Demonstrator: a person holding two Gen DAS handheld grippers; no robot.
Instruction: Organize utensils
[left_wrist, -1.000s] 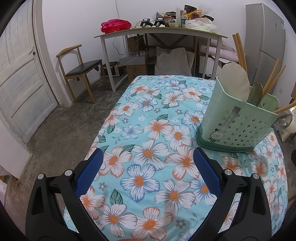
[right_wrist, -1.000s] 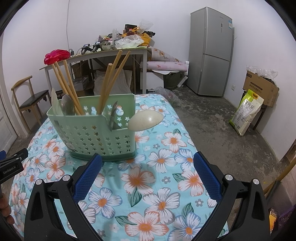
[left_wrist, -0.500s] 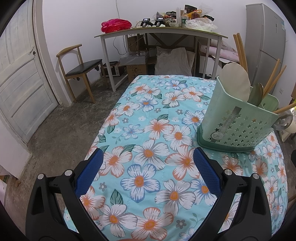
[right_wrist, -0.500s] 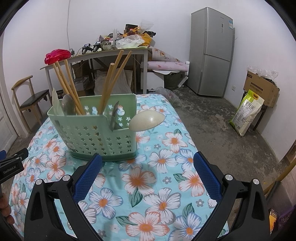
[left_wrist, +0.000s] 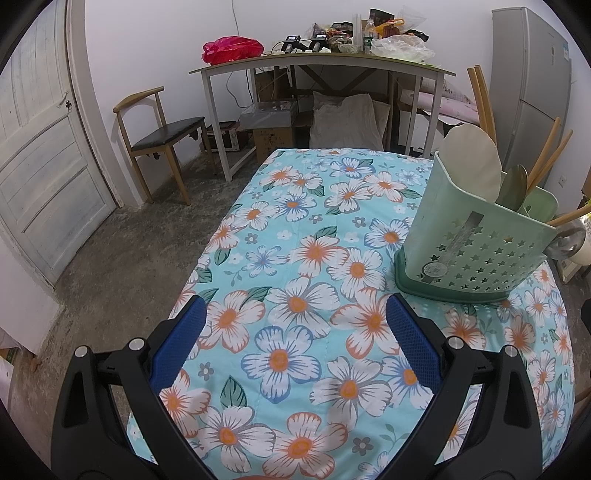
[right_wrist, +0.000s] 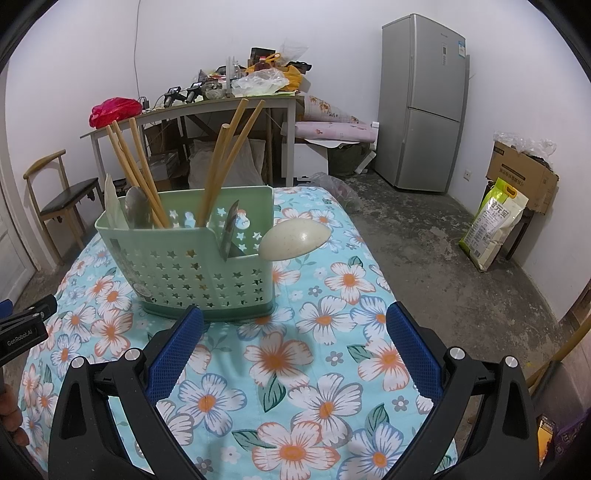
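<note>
A pale green utensil holder (right_wrist: 192, 258) with star-shaped holes stands on the floral tablecloth (right_wrist: 295, 369). Wooden chopsticks (right_wrist: 225, 162), a metal spoon (right_wrist: 138, 206), a knife blade (right_wrist: 231, 230) and a cream rice paddle (right_wrist: 295, 240) stick out of it. In the left wrist view the same holder (left_wrist: 476, 251) sits at the right, with a cream paddle (left_wrist: 471, 162) in it. My right gripper (right_wrist: 293, 345) is open just in front of the holder, with nothing between its fingers. My left gripper (left_wrist: 295, 341) is open over bare cloth, left of the holder.
Behind the table stand a cluttered desk (left_wrist: 317, 62), a wooden chair (left_wrist: 162, 136) and a grey fridge (right_wrist: 424, 103). A white door (left_wrist: 40, 155) is at the left. A rice sack (right_wrist: 495, 221) and cardboard box (right_wrist: 524, 173) sit on the floor at the right.
The right gripper has drifted slightly, so the holder sits a little higher and further right in its view. The left wrist view is unchanged.
</note>
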